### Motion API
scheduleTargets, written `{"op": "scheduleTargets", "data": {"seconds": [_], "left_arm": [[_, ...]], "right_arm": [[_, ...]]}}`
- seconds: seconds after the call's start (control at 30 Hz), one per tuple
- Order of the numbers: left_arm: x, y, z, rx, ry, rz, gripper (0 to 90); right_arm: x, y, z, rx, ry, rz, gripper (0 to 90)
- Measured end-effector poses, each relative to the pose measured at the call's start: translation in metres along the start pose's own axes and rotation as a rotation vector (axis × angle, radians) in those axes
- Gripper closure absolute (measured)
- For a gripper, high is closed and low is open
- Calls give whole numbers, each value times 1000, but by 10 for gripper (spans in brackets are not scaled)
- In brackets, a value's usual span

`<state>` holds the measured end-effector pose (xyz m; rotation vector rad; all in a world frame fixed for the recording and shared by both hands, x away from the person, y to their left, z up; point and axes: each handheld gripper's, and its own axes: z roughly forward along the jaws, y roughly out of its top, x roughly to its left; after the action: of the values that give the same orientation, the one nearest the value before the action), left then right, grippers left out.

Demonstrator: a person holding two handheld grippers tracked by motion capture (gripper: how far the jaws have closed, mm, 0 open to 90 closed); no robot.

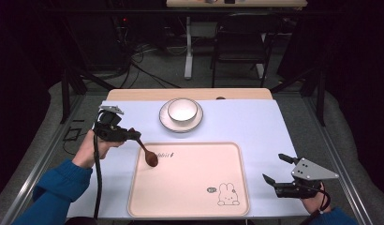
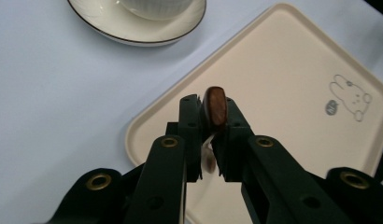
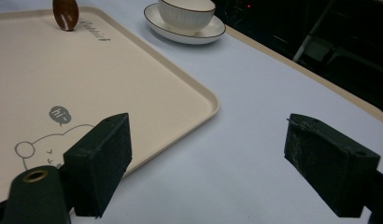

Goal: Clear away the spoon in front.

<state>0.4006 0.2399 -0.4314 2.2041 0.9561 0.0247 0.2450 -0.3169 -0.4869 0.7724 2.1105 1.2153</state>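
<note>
a wooden spoon (image 1: 147, 153) is clamped by its handle in the left claw (image 1: 132, 136), seen left of centre in the high view, with the bowl of the spoon hanging down over the upper left corner of the cream tray (image 1: 190, 206). in the left gripper view the spoon (image 2: 215, 106) stands edge-on between the two black jaws, which are closed tight on it, the brown bowl poking out just beyond their tips. whether the bowl already touches the tray surface cannot be told for sure from these angles; it looks to be at or just above it.

a slip is judged the main risk: the handle is narrow and smooth, it is gripped near one end, and the heavier bowl could swing or twist in the pads if the hand is tilted. if the jaws are let go while the spoon is over the raised rim, it could be tipped out onto the table (image 1: 255, 126) instead of lying flat inside. the white cup on its saucer (image 1: 180, 115) sits just beyond the tray's top edge and could be knocked by a wide sweep.

the right claw (image 1: 277, 169) rests at the lower right, jaws spread wide with nothing between them, well apart from the spoon.
</note>
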Motion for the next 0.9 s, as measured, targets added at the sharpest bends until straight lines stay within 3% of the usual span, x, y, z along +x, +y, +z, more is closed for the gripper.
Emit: {"op": "scheduleTargets", "data": {"seconds": [0.1, 0.23, 0.27, 0.37, 0.5, 0.6, 0.63, 0.83, 0.9], "left_arm": [[0, 2, 5, -17, 26, 11, 807], [2, 0, 15, -98, 64, -2, 798], [2, 0, 15, -98, 64, -2, 799], [5, -3, 23, -172, 68, -29, 801], [7, -5, 29, -201, 50, -50, 804], [8, -6, 33, -200, 38, -72, 798], [9, -7, 37, -194, 12, -86, 798], [11, -6, 43, -172, -14, -109, 789], [12, -5, 49, -143, -26, -114, 781]], "right_arm": [[0, 0, 0, 0, 0, 0, 142], [0, 0, 0, -1, -2, 1, 142], [0, 0, 0, -1, -2, 1, 142], [0, 0, 0, 0, 0, 0, 142], [0, 0, 0, 0, -1, 0, 142], [0, 0, 0, 0, 1, -1, 142], [0, 0, 0, 0, -1, 0, 142], [0, 0, 0, 3, 0, -3, 142], [0, 0, 0, 2, 1, 0, 142]]}}
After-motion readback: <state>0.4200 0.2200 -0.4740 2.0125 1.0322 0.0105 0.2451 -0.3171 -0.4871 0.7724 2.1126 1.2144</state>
